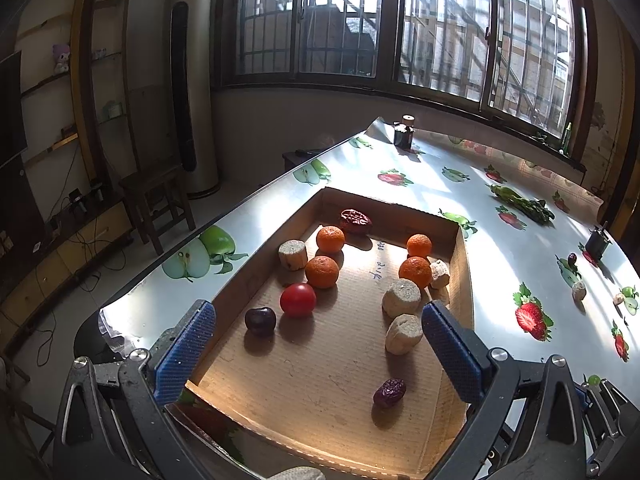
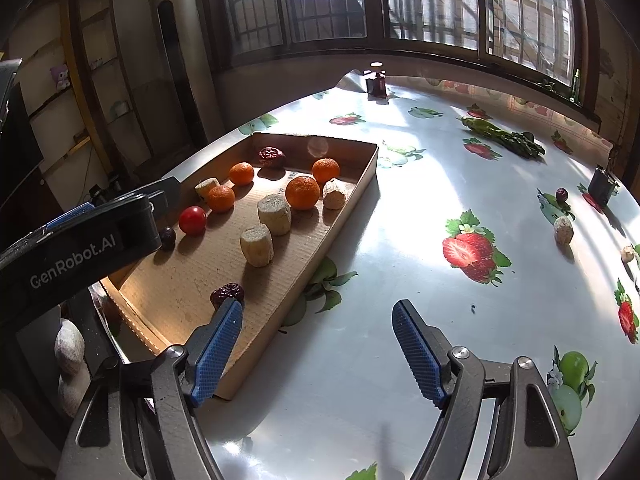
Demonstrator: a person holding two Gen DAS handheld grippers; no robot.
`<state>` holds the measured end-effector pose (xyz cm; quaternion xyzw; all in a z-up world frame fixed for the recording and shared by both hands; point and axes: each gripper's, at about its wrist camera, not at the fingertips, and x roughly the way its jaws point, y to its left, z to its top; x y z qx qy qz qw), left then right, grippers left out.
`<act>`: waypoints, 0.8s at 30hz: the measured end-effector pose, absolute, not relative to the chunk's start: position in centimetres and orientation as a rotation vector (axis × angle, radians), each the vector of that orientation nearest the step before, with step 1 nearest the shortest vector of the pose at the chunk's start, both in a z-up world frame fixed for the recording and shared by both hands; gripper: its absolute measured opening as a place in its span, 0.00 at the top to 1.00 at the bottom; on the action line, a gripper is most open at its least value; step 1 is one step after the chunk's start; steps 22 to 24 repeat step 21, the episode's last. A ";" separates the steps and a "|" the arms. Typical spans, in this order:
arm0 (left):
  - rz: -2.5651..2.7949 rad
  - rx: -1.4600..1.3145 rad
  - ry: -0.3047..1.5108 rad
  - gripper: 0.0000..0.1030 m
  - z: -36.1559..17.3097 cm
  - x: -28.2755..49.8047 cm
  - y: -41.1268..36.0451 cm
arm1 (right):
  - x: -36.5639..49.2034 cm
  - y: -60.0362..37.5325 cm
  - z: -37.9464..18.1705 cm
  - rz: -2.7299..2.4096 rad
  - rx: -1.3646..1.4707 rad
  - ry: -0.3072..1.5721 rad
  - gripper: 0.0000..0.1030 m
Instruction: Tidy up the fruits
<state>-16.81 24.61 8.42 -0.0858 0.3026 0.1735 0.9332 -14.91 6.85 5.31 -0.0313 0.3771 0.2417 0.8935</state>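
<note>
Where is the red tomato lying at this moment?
In both views the red tomato lies in the cardboard tray, left side, between the dark cherry and an orange tangerine.

Hard daylight pours through the barred window (image 1: 400,24), throwing glare across the glossy tablecloth (image 1: 500,240) below it and short dark shadows beside the fruit. Left of the window the room is dim, perhaps underexposed. Fisheye bending curves every edge; corners vignette black.

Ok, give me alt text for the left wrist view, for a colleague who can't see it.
The open left gripper hovers over a shallow cardboard tray holding four oranges, a tomato, a cherry, two red dates and four pale corn-cob pieces. The tray sits on a fruit-print tablecloth by a barred window.
</note>
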 end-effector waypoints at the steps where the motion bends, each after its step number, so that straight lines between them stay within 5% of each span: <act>1: 0.356 -0.176 0.620 0.00 8.4 -16.8 24.6 | -14.9 6.9 5.3 0.501 -0.067 0.782 0.21; 24: 0.367 -0.163 0.585 0.00 9.7 -17.5 25.6 | -14.8 7.4 6.2 0.520 -0.076 0.776 0.21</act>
